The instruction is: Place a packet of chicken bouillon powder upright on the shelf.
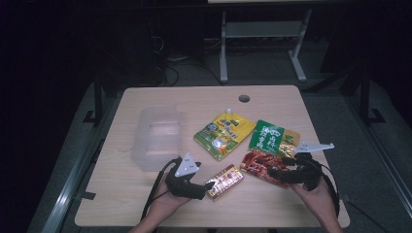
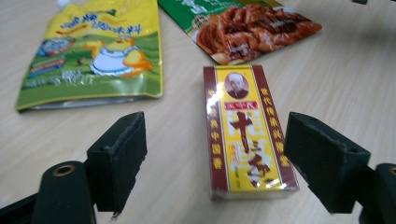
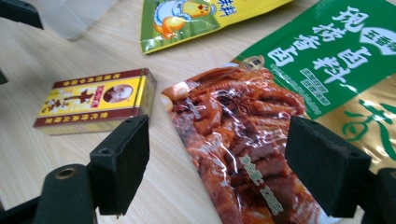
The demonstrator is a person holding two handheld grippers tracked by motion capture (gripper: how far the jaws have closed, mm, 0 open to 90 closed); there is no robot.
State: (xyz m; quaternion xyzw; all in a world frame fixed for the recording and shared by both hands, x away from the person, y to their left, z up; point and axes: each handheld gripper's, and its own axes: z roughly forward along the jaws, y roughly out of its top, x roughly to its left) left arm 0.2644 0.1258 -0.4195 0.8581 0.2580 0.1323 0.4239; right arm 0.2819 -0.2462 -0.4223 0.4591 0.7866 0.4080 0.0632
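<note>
The tabletop (image 1: 145, 194) is light wood and carries everything, with a round hole (image 1: 244, 98) near its far edge. The largest thing on it is a clear plastic box (image 1: 156, 138), which stands at the left side, just beyond the left claw. Next in size is the green and red sauce packet (image 1: 268, 153) at the right, lying flat, with a picture of brown meat on its near part. Beside it, toward the middle, lies the yellow spout pouch (image 1: 224, 134), also flat, its small white cap pointing to the far side. The smallest thing is the yellow and red seasoning carton (image 1: 224, 181), which lies flat near the front edge, between the 2 hands.

The left claw (image 1: 206, 187) is held low at the near end of the carton. In the left gripper view its 2 jaws stand wide apart, and the seasoning carton (image 2: 245, 133) lies between them, close to the right pad, but no pad presses on it.

The right claw (image 1: 277, 172) is over the near end of the sauce packet. In the right gripper view its jaws are also wide, the sauce packet (image 3: 243, 140) lies under and between them, and nothing is gripped
</note>
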